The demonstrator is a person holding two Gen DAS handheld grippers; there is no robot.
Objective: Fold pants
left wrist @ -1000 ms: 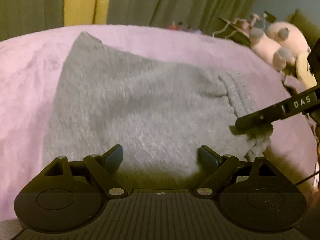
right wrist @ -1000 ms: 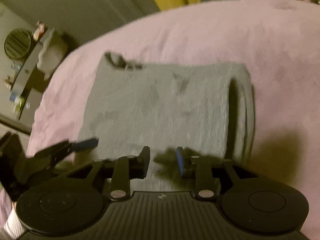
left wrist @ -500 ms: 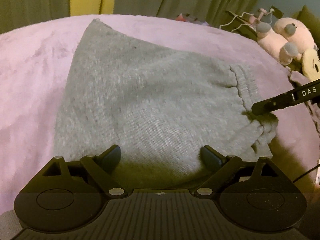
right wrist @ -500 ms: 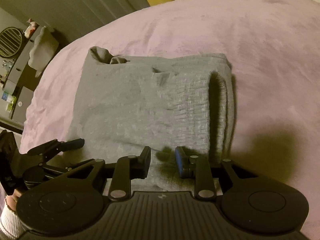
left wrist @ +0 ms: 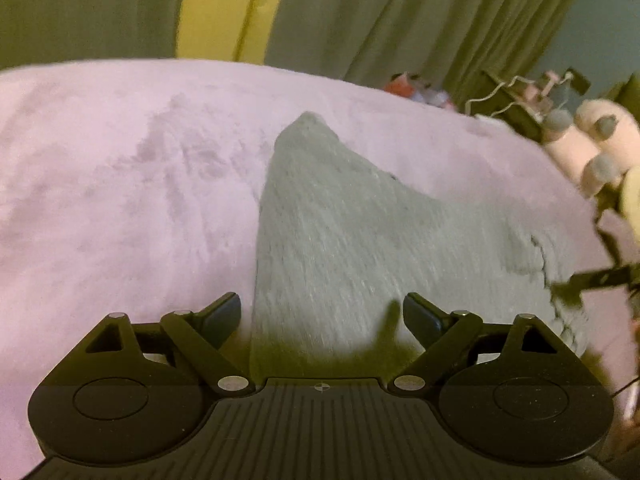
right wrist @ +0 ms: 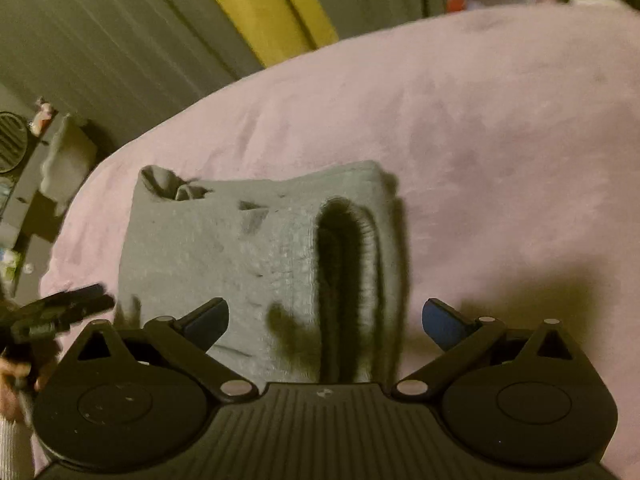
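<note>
Grey sweatpants (left wrist: 340,240) lie folded on the pink blanket; their elastic waistband fold (right wrist: 360,264) stands up as a loop in the right wrist view. My left gripper (left wrist: 322,308) hovers over the pants' near left edge, wide apart and closing slightly, with nothing pinched. My right gripper (right wrist: 326,312) is opening wide over the near waistband end; the fabric lies under and between its fingers, but the pads do not press it. Each gripper shows blurred in the other's view: the right gripper (left wrist: 580,280) at the pants' right edge, the left gripper (right wrist: 80,304) at their left corner.
The pink blanket (right wrist: 500,140) covers the whole bed around the pants. Pink plush toys (left wrist: 592,152) and clutter sit at the far right edge. Green and yellow curtains (left wrist: 224,8) hang behind. A shelf with small items (right wrist: 24,184) stands off the bed's left side.
My right gripper's jaws have gone from a narrow gap at the pants' near edge to wide open. My left gripper has slid left, so the pants' left edge now sits between its fingers.
</note>
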